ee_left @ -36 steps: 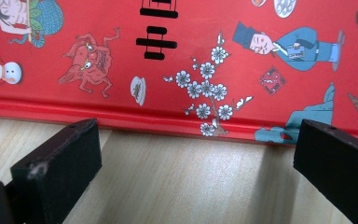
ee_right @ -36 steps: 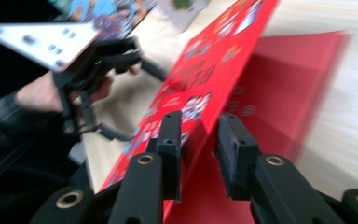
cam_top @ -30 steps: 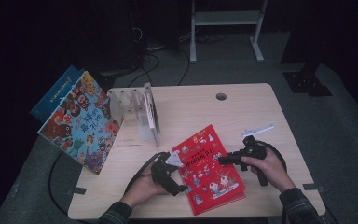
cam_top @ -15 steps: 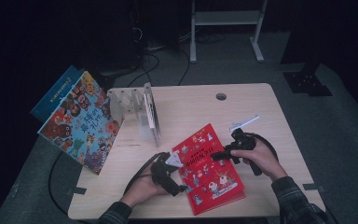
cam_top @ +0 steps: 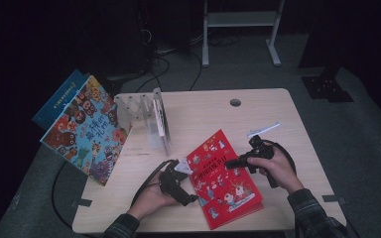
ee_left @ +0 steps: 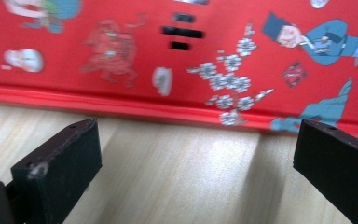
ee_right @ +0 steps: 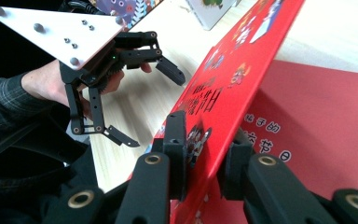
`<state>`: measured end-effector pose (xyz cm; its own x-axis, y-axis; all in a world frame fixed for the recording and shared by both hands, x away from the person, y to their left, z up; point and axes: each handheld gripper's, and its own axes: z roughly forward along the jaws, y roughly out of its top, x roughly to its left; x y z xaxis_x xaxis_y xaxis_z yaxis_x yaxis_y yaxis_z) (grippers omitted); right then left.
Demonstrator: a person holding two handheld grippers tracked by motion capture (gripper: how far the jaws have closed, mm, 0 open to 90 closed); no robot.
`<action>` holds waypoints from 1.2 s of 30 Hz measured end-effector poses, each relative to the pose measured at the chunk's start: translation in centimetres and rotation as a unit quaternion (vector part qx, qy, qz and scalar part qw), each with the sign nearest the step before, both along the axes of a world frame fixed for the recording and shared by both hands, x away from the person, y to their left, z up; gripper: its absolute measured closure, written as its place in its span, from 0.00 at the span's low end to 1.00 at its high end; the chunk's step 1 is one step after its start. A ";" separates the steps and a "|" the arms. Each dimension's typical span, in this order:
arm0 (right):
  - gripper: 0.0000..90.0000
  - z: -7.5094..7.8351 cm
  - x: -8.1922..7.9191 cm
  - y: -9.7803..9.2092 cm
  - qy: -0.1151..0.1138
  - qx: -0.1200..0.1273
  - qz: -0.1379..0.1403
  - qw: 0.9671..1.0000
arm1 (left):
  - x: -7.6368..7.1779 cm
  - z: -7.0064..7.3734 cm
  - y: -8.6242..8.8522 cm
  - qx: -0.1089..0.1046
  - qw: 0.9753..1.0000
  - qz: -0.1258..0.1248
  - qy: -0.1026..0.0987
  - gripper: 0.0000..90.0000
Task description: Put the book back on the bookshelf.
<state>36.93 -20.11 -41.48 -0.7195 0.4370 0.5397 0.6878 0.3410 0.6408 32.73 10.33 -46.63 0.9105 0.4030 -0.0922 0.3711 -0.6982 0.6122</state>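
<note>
**Right tongs on the red cover, left tongs waiting open**

Since a second ago the right tongs (cam_top: 229, 163) have slid in from the counter's right side onto the red book (cam_top: 223, 178); left tongs (cam_top: 187, 184) have barely shifted. The red book lies near the front middle of the counter (cam_top: 258, 114). In the right gripper view the right tongs (ee_right: 205, 154) are clamped on the front cover's edge, cover tilted up off the red page beneath, so this looks like opening the book. Left tongs are spread wide with nothing between them, jaws low on the wood just beside the book's spine edge (ee_left: 121, 100), probably there to steady or catch the book.

Around: clear divider rack (cam_top: 146, 116) at back left, a white book (cam_top: 161, 116) upright in it, two picture books (cam_top: 87, 129) leaning off the left edge, a thin white strip (cam_top: 263, 130) behind the right hand (cam_top: 278, 168). Nothing blocks the cover's swing; the left tongs sit closest to its path.
</note>
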 end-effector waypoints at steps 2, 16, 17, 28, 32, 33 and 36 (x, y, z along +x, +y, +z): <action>0.85 0.2 -0.1 -0.2 -0.002 0.000 -0.007 1.000 | 0.1 0.3 0.3 -0.002 1.000 0.001 -0.001 0.00; 0.93 2.2 -1.0 -1.7 -0.038 0.055 -0.051 0.996 | 0.1 0.8 0.7 -0.025 1.000 0.006 0.003 0.00; 0.94 2.5 -1.1 -1.8 -0.044 0.061 -0.054 0.996 | 0.1 0.9 0.7 -0.028 1.000 0.006 0.004 0.00; 0.97 5.0 -2.1 -2.8 -0.110 0.093 -0.094 0.985 | 0.2 2.2 1.4 -0.087 0.996 0.011 0.004 0.00; 0.97 6.1 -2.3 -3.2 -0.133 0.097 -0.109 0.980 | 0.6 3.1 1.8 -0.117 0.993 0.023 0.001 0.00; 0.97 6.5 -2.3 -3.4 -0.138 0.101 -0.112 0.979 | 0.6 3.3 1.9 -0.129 0.991 0.028 0.000 0.00; 0.97 7.5 -2.4 -3.9 -0.150 0.114 -0.115 0.975 | 1.0 4.3 2.2 -0.147 0.989 0.029 -0.002 0.00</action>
